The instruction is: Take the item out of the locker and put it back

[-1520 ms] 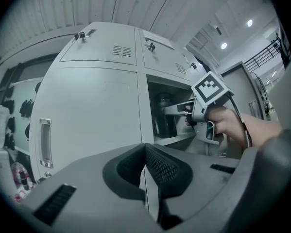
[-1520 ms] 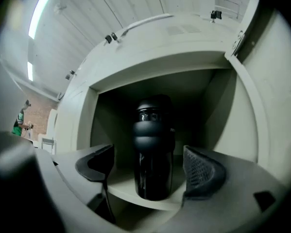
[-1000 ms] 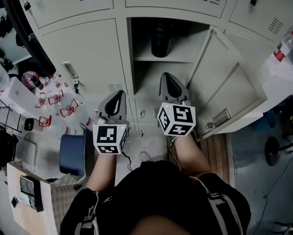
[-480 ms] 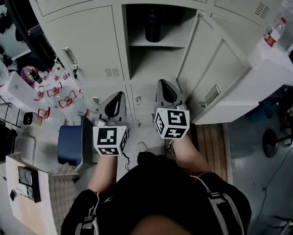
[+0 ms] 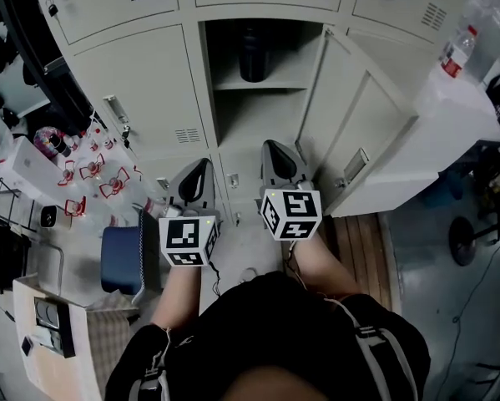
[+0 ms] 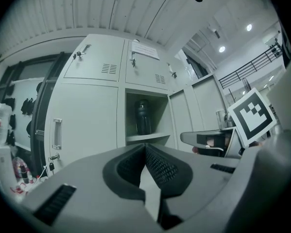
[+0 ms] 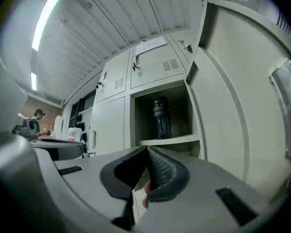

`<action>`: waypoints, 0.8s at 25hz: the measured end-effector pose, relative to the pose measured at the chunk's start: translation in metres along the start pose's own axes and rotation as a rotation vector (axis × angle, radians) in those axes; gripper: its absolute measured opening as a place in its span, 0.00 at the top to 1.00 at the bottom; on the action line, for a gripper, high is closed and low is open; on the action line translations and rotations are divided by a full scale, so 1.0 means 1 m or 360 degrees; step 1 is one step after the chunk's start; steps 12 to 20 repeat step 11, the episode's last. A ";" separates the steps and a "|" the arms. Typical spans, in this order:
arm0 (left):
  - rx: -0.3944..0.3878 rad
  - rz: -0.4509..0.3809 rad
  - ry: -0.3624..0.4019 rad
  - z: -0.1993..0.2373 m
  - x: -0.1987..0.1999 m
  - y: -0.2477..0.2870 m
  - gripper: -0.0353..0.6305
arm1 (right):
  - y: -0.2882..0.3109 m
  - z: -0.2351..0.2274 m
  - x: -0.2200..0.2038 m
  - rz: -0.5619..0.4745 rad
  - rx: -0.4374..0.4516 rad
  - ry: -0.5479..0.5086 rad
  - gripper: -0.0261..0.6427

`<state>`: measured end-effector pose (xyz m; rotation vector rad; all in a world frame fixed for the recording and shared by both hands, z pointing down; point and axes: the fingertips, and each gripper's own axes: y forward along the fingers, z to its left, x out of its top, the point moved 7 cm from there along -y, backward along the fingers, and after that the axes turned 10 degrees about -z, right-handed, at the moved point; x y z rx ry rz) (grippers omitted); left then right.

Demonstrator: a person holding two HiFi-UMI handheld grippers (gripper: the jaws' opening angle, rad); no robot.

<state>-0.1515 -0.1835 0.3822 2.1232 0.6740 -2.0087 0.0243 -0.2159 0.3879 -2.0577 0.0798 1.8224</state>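
A dark bottle (image 5: 251, 53) stands upright on the upper shelf of the open locker (image 5: 262, 86); it also shows in the left gripper view as the bottle (image 6: 142, 117) and in the right gripper view as the bottle (image 7: 161, 118). The locker's door (image 5: 368, 132) is swung out to the right. My left gripper (image 5: 200, 169) and right gripper (image 5: 276, 150) are held side by side below and short of the opening, well apart from the bottle. Both are shut with nothing between the jaws: left gripper (image 6: 145, 146), right gripper (image 7: 147, 149).
Shut lockers surround the open one. A blue chair (image 5: 120, 261) stands at my lower left, near a low table with red-and-white items (image 5: 91, 170). At the right, a white table (image 5: 458, 107) carries a plastic water bottle (image 5: 453, 53).
The locker and bottle have slid up and left in the head view, and both grippers sit a little lower. The jaws stay shut and empty.
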 end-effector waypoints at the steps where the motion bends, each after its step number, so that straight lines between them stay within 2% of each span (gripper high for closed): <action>1: -0.0004 -0.0004 0.0001 0.001 0.001 0.003 0.93 | 0.002 -0.001 0.002 -0.0005 -0.0004 -0.0004 0.94; 11: -0.0063 -0.0022 -0.0003 0.009 0.000 0.031 0.93 | 0.021 -0.011 0.005 -0.0006 -0.0053 -0.0027 0.94; 20: -0.0063 -0.0022 -0.0003 0.009 0.000 0.031 0.93 | 0.021 -0.011 0.005 -0.0006 -0.0053 -0.0027 0.94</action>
